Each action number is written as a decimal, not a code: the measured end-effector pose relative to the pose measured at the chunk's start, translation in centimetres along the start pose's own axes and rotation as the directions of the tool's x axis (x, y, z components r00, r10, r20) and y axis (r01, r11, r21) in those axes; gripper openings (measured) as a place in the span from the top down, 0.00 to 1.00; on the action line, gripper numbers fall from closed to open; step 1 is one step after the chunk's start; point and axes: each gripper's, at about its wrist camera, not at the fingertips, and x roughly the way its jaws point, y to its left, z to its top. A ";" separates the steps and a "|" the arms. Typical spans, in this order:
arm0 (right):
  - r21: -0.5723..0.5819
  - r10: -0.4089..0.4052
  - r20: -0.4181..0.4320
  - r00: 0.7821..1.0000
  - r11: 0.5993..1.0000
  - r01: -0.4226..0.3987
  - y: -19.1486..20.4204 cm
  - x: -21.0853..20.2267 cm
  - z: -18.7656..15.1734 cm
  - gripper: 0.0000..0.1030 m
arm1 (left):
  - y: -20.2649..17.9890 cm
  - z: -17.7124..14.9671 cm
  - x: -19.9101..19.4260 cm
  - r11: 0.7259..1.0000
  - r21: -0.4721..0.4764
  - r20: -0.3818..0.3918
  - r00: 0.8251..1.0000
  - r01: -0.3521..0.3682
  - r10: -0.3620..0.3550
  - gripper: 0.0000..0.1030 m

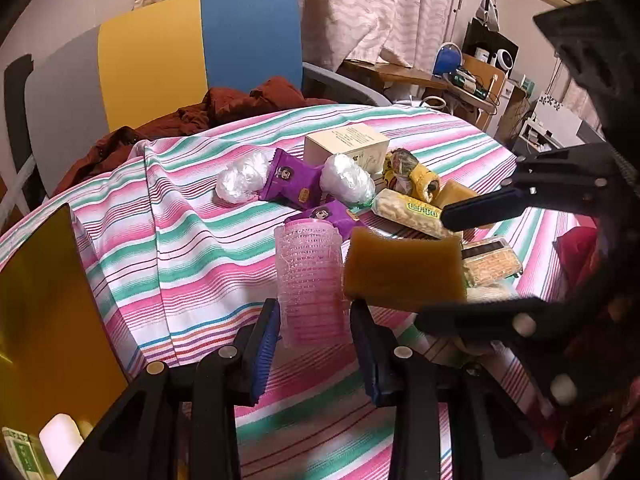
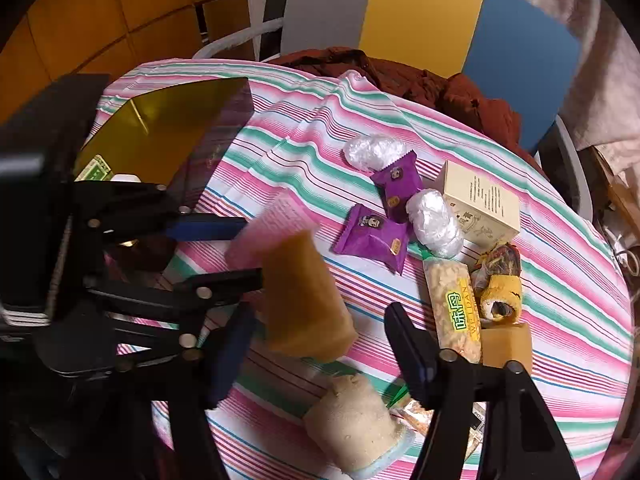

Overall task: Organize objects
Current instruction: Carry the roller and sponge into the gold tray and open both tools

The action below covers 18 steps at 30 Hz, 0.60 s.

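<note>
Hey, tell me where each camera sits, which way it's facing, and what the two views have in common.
Left wrist: on the left gripper, facing across the striped table toward the chair; own jaws flank a pink roller, right gripper enters at right.
Right wrist: on the right gripper, looking down over the table; own jaws below, left gripper at left.
Shared: pink roller, brown block, purple packets, cream box.

Tilting upright above the striped cloth: ribbed translucent pink plastic roller (image 1: 310, 284), touching a tan rectangular sponge-like block (image 1: 404, 268).
</note>
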 end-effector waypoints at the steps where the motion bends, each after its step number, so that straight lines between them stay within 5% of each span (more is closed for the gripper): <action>1: 0.003 0.005 0.001 1.000 1.000 -0.005 0.0 0.3 0.2 0.47 | 0.0 -0.1 -0.1 1.000 -0.001 0.002 1.000 0.005 -0.005 0.65; 2: 0.007 0.015 0.003 1.000 1.000 -0.015 0.0 0.5 0.2 0.57 | -0.1 -0.1 -0.3 1.000 -0.001 0.007 1.000 0.015 -0.015 0.65; 6: 0.000 0.044 0.003 0.999 0.999 -0.044 0.9 1.1 -0.1 0.64 | -0.1 -0.4 -1.1 1.000 0.003 0.025 0.999 0.020 -0.020 0.65; 13: 0.196 -0.043 0.048 0.998 0.980 0.033 -2.1 0.6 -0.5 0.66 | 1.1 -0.9 -3.3 0.997 -0.056 0.055 0.998 0.046 -0.043 0.65; 18: 0.270 -0.014 0.129 0.992 0.963 -0.021 -2.2 -1.1 -0.1 0.66 | 2.6 -1.1 -6.3 0.993 -0.110 0.111 0.994 0.034 -0.022 0.65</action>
